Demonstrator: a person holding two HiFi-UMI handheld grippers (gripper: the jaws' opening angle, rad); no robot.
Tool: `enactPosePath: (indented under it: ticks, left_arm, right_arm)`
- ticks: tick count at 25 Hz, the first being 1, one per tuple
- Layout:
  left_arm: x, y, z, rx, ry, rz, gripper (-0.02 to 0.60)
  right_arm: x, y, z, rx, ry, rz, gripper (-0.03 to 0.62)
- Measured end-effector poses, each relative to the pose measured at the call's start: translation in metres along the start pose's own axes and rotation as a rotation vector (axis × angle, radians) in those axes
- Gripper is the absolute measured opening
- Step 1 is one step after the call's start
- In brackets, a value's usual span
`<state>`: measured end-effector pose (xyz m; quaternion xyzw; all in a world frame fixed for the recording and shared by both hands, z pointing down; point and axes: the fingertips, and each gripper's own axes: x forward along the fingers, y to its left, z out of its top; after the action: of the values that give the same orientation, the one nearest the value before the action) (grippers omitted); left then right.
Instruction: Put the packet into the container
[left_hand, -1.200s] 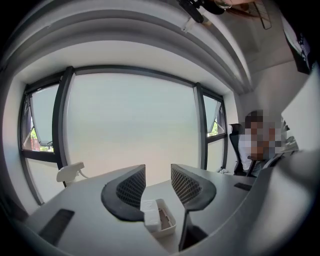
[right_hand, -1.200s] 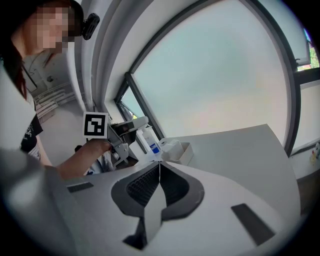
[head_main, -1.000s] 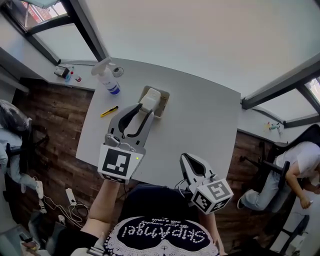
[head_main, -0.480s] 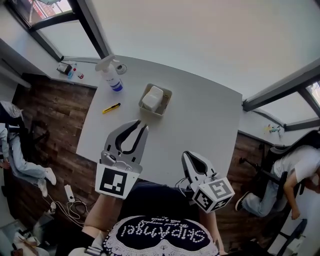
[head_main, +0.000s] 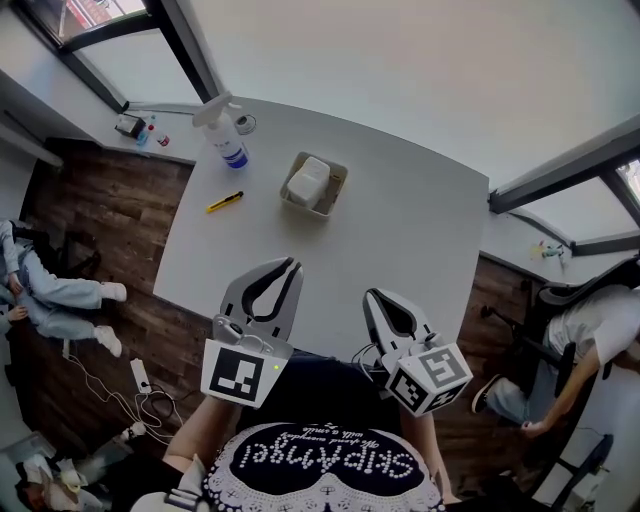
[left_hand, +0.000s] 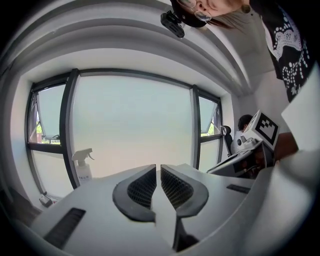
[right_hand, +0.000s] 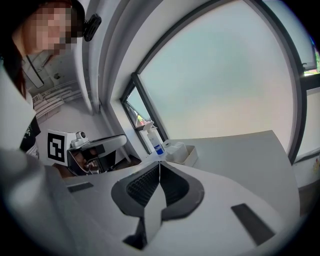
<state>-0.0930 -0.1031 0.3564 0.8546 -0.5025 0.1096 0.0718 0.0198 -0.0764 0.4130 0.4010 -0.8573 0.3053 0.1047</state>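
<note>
Left gripper (head_main: 291, 264) back from container (head_main: 340, 178), packet (head_main: 308, 183) lengthways inside, empty fingers just closing to a slit; right gripper's (head_main: 372, 295) fingers together.

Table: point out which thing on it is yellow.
The slim tool lying flat near the left edge; the spray bottle is white, the container beige.

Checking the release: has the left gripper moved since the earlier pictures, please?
Yes. The left gripper drew back from the container toward the near table edge; its jaws have just been closing, nothing between them.
</note>
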Motion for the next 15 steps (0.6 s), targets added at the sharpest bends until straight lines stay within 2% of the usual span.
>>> enactPosePath:
  ticks: [7, 15]
  left_arm:
    - [-0.006, -0.009, -0.002, -0.036, 0.006, -0.01, 0.015]
    - [-0.011, -0.023, -0.014, -0.076, 0.049, -0.034, 0.009]
  right_arm:
    - [0.004, 0.012, -0.002, -0.018, 0.004, 0.029, 0.015]
    - [0.001, 0.019, -0.006, -0.027, 0.014, 0.044, 0.014]
